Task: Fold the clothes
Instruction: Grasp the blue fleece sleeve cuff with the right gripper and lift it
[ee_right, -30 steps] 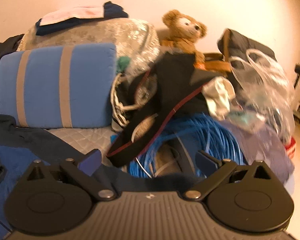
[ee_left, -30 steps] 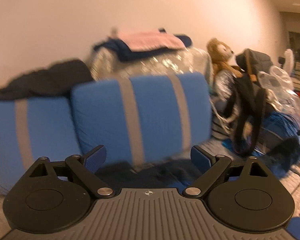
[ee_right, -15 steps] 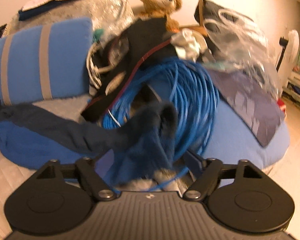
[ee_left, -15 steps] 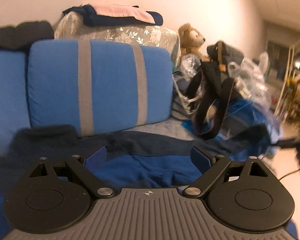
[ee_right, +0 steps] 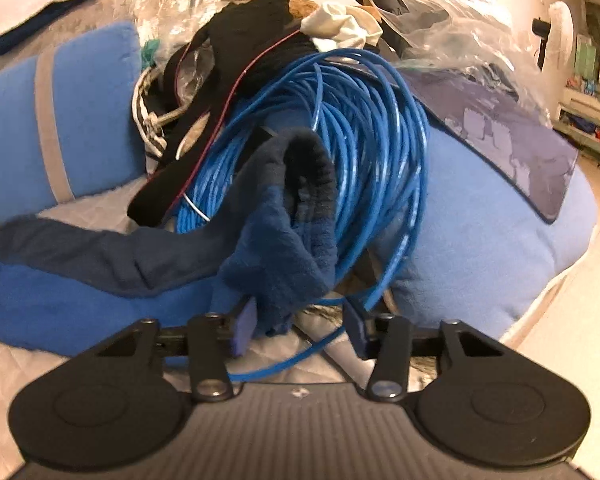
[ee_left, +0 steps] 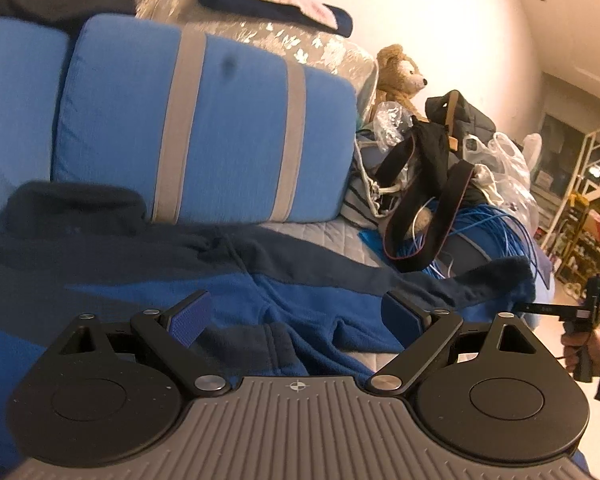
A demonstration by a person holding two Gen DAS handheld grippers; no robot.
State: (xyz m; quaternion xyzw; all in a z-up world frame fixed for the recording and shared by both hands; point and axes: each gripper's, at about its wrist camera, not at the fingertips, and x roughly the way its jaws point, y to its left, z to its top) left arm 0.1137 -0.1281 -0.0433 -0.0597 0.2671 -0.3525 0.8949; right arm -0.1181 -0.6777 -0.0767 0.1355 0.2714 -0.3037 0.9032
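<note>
The blue and navy garment (ee_left: pixel 300 300) is soft, matt fleece, its cuff (ee_right: pixel 296 216) nappy and fuzzy. The striped cushion (ee_left: pixel 204 128) is matt woven cloth with grey fabric bands. The coiled cable (ee_right: pixel 364 128) has a smooth, slightly glossy plastic jacket. The teddy bear (ee_left: pixel 398 76) is plush. Clear bags (ee_right: pixel 460 32) are shiny, crinkled plastic. The bed cover (ee_right: pixel 92 200) is quilted grey cloth.

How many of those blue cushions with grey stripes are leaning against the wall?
2. One full cushion stands behind the blue fleece top; a second cushion sits beside it at the picture's left edge, partly cut off. More could lie beyond the frame.
</note>
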